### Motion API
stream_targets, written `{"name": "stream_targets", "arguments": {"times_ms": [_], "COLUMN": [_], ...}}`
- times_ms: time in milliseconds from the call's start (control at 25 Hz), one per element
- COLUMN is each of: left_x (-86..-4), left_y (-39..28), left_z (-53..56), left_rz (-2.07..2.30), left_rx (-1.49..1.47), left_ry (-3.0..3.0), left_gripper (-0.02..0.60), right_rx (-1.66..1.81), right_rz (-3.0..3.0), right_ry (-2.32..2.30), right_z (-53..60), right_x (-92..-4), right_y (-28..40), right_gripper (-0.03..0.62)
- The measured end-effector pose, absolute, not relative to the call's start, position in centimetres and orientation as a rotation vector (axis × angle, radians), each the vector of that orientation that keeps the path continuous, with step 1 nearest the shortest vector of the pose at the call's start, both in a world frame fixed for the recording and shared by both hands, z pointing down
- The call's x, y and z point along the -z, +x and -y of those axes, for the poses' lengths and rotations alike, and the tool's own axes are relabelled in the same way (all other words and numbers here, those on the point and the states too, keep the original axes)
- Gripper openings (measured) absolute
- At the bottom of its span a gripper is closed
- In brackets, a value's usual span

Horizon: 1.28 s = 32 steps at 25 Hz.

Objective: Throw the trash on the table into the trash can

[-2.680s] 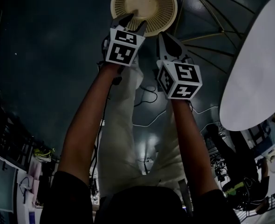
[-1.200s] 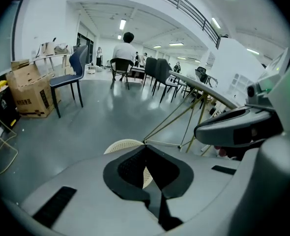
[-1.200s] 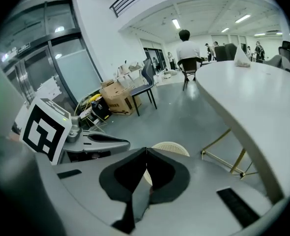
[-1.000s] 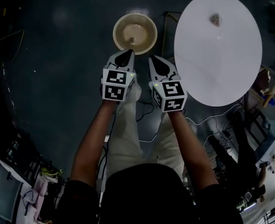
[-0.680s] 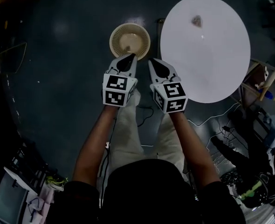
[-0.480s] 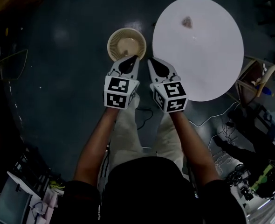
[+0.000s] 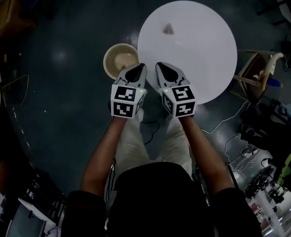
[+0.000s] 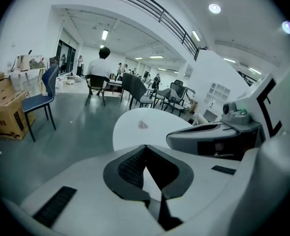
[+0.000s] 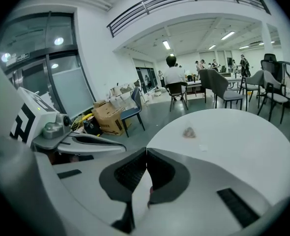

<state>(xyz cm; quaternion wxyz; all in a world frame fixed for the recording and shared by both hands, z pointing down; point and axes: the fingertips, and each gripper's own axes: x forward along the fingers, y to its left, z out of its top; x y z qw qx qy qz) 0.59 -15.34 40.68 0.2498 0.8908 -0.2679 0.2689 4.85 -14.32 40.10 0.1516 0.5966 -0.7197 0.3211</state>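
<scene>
A crumpled bit of trash lies on the far part of the round white table. The beige basket-like trash can stands on the dark floor just left of the table. My left gripper and right gripper are held side by side, both shut and empty. Their tips hang over the table's near-left edge, beside the can. In the left gripper view the trash sits ahead on the table. From the right gripper view the trash lies beyond the shut jaws.
A wooden chair stands right of the table, and cables trail on the floor. Cardboard boxes and a blue chair stand to the left. People sit at desks far back.
The head view has swung, so the table and the can have slid left and down in it and the whole table shows. Both grippers stay shut and side by side.
</scene>
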Motion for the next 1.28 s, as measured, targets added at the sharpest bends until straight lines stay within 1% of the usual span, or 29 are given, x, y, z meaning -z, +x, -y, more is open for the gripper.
{"name": "stream_targets", "arguments": {"times_ms": [320,640,680,760,1000,1280], "left_x": [-39.4,-41.1,-41.3,-41.8,-43.8,-45.5], "left_y": [7.6,10.4,10.6,10.8,11.5,10.9], "left_z": [17.0,21.7,22.3,23.2,25.5,26.5], "left_rz": [0.699,0.739,0.741,0.736,0.724,0.733], "left_rx": [-0.679,-0.683,-0.686,-0.699,-0.725,-0.743], "left_ry": [2.481,2.494,2.5,2.51,2.507,2.498], "left_gripper": [0.015,0.015,0.015,0.015,0.015,0.015], "right_rx": [-0.912,-0.831,-0.827,-0.854,-0.857,-0.859], "right_rz": [1.992,1.948,1.947,1.952,1.911,1.862], "right_ry": [1.815,1.807,1.805,1.793,1.747,1.737], "right_z": [15.7,20.6,21.3,22.7,25.8,26.6], "right_x": [-39.6,-40.9,-41.1,-41.9,-44.8,-47.3], "right_y": [12.1,16.3,16.7,16.9,17.4,17.4], "right_gripper": [0.02,0.023,0.036,0.125,0.144,0.143]}}
